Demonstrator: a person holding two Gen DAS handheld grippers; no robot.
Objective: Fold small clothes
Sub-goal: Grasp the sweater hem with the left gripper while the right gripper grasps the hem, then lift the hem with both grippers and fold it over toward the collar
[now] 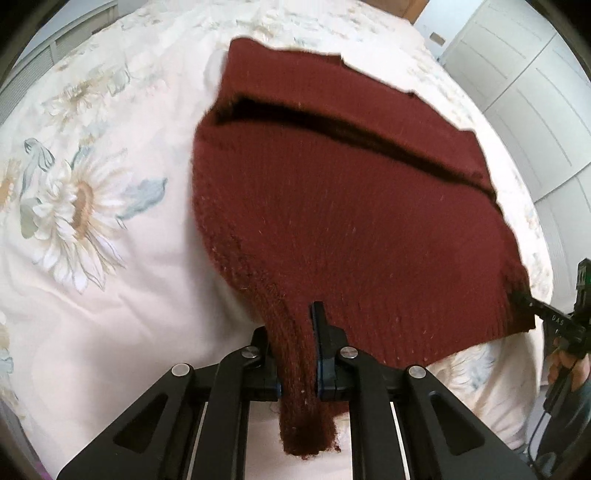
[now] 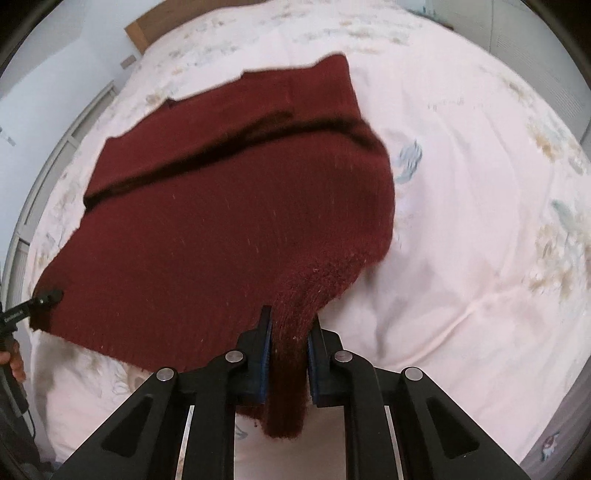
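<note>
Clamped on the near ribbed corners of the maroon knit, left gripper and right gripper should travel level, hem taut, laying it squarely over the knit's far edge.

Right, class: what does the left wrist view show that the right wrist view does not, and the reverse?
Left wrist only: a large daisy print on the pale bedspread, and white panelled cupboard doors.

Right wrist only: a wooden headboard corner.

Both: the dark red knitted garment lying on the bedspread, one corner pinched in the left tongs, another in the right tongs.
</note>
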